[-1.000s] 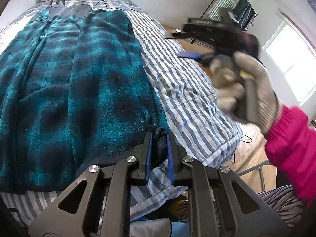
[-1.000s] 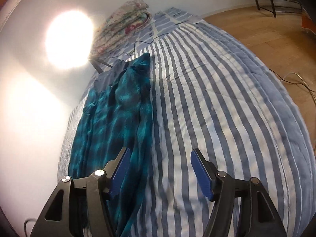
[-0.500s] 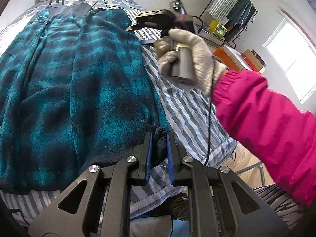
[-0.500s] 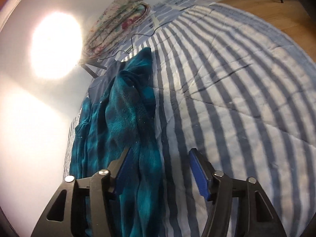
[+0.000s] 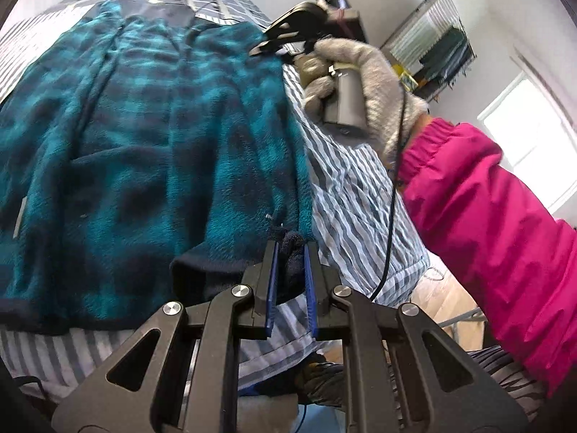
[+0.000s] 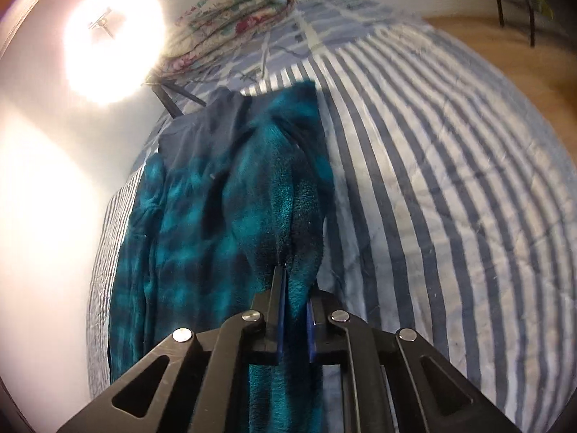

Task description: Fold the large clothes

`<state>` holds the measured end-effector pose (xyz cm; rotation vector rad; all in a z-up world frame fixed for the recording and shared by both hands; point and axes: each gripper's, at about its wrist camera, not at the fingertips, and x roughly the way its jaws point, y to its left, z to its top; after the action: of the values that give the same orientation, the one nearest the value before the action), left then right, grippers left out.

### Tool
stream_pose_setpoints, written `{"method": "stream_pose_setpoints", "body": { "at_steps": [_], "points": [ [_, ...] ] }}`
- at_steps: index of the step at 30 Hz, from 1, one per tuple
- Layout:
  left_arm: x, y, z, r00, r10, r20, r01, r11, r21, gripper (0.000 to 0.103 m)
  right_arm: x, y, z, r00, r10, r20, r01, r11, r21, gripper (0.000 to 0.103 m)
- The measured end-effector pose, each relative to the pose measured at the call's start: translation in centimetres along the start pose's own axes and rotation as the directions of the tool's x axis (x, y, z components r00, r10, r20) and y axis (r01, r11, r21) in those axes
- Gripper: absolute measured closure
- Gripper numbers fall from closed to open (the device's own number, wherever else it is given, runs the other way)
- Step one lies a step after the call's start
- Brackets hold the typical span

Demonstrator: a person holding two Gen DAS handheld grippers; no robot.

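Note:
A teal plaid fleece garment (image 5: 144, 144) lies spread on a bed with a blue-and-white striped cover (image 5: 353, 198). My left gripper (image 5: 291, 243) is shut on the garment's dark hem corner at the near edge of the bed, which bunches up between the blue pads. My right gripper (image 6: 294, 281) has its jaws closing tight on a fold of the fleece (image 6: 216, 198) along its right edge. In the left wrist view the right gripper (image 5: 258, 50) sits at the garment's far right corner, held by a gloved hand (image 5: 360, 72) with a pink sleeve (image 5: 487, 216).
A folded floral quilt (image 6: 234, 11) and dark tripod legs (image 6: 173, 97) stand at the head of the bed. A wide stretch of striped cover (image 6: 432, 180) lies right of the garment, then wooden floor (image 6: 523, 54). A clothes rack (image 5: 432, 36) and window (image 5: 523, 137) are beyond.
The right gripper moved across the bed to the garment's far right edge and closed on the fleece. The left gripper kept its hold on the hem and lifted it slightly.

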<state>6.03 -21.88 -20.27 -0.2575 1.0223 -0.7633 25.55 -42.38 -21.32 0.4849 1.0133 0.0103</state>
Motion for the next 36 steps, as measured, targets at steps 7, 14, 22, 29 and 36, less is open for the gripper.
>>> {"method": "stream_pose_setpoints", "body": {
  "at_steps": [7,14,22,29,36],
  "points": [
    [-3.2,3.0,-0.3,0.998,0.038,0.046,-0.036,0.998,-0.055,0.094,-0.9,7.6,0.5,0.988,-0.141,0.066,0.15,0.975,-0.166,0.097],
    [-5.3,7.2,-1.6,0.993,0.11,0.05,-0.103,0.986,-0.132,0.095,2.7,15.2,-0.5,0.979,-0.189,0.071,0.202,0.922,-0.33,0.098],
    [-5.5,9.6,-2.9,0.99,0.14,0.025,-0.134,0.976,-0.171,0.096,9.4,20.9,-3.4,0.969,-0.247,0.014,0.225,0.855,-0.467,0.098],
    [-5.6,9.5,-3.1,0.991,0.135,0.018,-0.131,0.982,-0.139,0.095,11.9,21.4,-5.2,0.961,-0.275,-0.014,0.226,0.818,-0.53,0.092],
    [-6.5,8.0,-3.4,0.991,0.134,-0.017,-0.135,0.99,-0.048,0.095,6.5,19.6,-5.0,0.993,0.014,-0.116,-0.066,0.889,-0.454,0.067]
  ]
}}
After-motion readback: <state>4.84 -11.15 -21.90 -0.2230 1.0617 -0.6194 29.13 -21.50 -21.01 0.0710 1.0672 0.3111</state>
